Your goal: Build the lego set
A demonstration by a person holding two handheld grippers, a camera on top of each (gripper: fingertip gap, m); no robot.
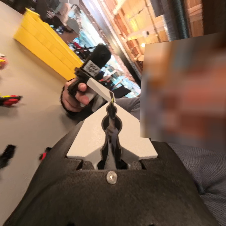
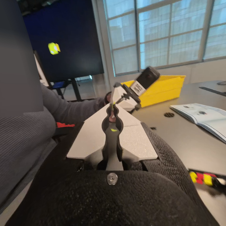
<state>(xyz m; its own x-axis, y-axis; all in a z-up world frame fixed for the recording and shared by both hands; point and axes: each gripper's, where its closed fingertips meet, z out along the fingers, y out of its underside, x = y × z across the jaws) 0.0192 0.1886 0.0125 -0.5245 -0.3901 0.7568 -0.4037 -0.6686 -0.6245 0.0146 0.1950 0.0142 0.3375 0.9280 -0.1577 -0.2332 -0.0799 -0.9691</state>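
Note:
My left gripper (image 1: 111,104) is shut, and a thin dark piece (image 1: 111,113) shows in the gap between its jaws. My right gripper (image 1: 112,99) comes in from the upper left, held by a hand (image 1: 72,97), and meets it tip to tip. A tiny yellow-green and black lego piece (image 1: 112,100) is pinched where the tips touch. In the right wrist view my right gripper (image 2: 112,104) is shut, with the yellow-green piece (image 2: 113,104) at its tips. The left gripper (image 2: 113,102) touches it from above. Both are held above the table.
A yellow bin (image 1: 46,48) (image 2: 162,90) stands at the back of the table. An open instruction booklet (image 2: 201,117) lies to the right. A red, yellow and black lego assembly (image 1: 9,100) (image 2: 205,179) and loose dark pieces (image 1: 7,154) lie on the table. A grey sleeve (image 2: 73,110) crosses the left.

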